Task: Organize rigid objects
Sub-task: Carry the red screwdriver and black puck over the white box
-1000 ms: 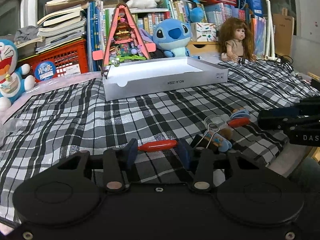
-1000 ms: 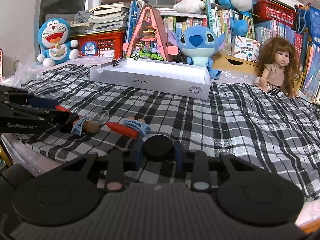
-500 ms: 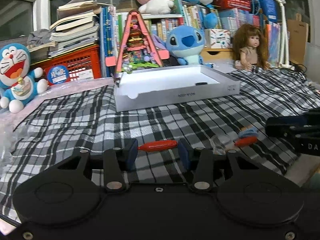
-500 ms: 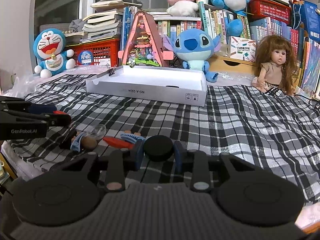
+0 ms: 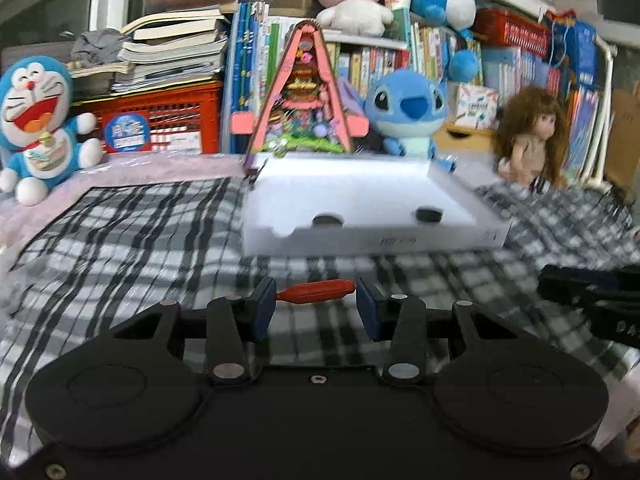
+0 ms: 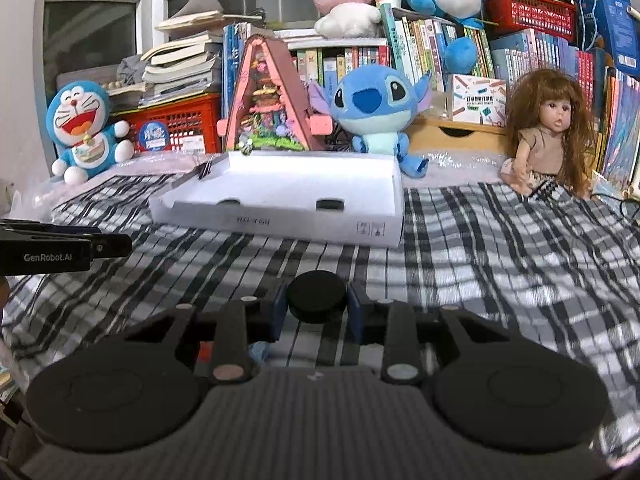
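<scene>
Red stick [image 5: 317, 291] lies crosswise, clamped endwise in left hand-held gripper [image 5: 316, 308]; right hand-held gripper [image 6: 317, 306] clamps black disc [image 6: 317, 297].

Indoor light is even and moderately bright, falling from above; the white box [image 5: 372, 216] glares, its inner surface washed out; the left wrist view is smeared by motion blur, worst on the checked blanket [image 5: 132, 240] from three to nine o'clock; the right wrist view is sharper; both bend strongly at the edges, with dark corners; window panes [image 6: 92, 32] at eleven o'clock are dark.
</scene>
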Tool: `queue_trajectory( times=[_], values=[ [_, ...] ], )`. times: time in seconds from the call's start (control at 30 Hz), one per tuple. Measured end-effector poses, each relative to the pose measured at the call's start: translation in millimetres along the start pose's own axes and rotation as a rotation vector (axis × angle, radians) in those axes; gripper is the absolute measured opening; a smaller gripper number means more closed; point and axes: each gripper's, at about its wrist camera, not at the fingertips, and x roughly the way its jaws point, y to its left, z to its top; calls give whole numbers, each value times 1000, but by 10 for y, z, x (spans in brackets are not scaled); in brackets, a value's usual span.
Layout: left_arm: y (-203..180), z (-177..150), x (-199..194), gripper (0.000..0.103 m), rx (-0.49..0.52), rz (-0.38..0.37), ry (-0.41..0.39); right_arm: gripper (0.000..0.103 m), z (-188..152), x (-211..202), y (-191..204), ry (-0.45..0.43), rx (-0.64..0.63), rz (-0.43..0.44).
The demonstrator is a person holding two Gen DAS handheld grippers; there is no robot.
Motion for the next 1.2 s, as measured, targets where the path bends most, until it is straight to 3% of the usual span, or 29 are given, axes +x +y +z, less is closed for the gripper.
queue_trajectory(
  times=[0.23, 0.5, 0.8, 1.2],
  values=[
    [-42, 529, 286, 41, -15, -12, 0, 38, 449, 266, -141, 28, 38, 20],
    [-17, 959, 960, 41, -87, -15, 66, 38, 912, 823, -328, 102, 143, 45],
    [36, 1074, 1677, 41, -116, 46, 184, 38, 1216, 1541, -426, 240, 202, 1],
    [82, 981, 2051, 41, -100, 97, 241, 38, 1236, 2158, -328, 315, 182, -54]
  ],
)
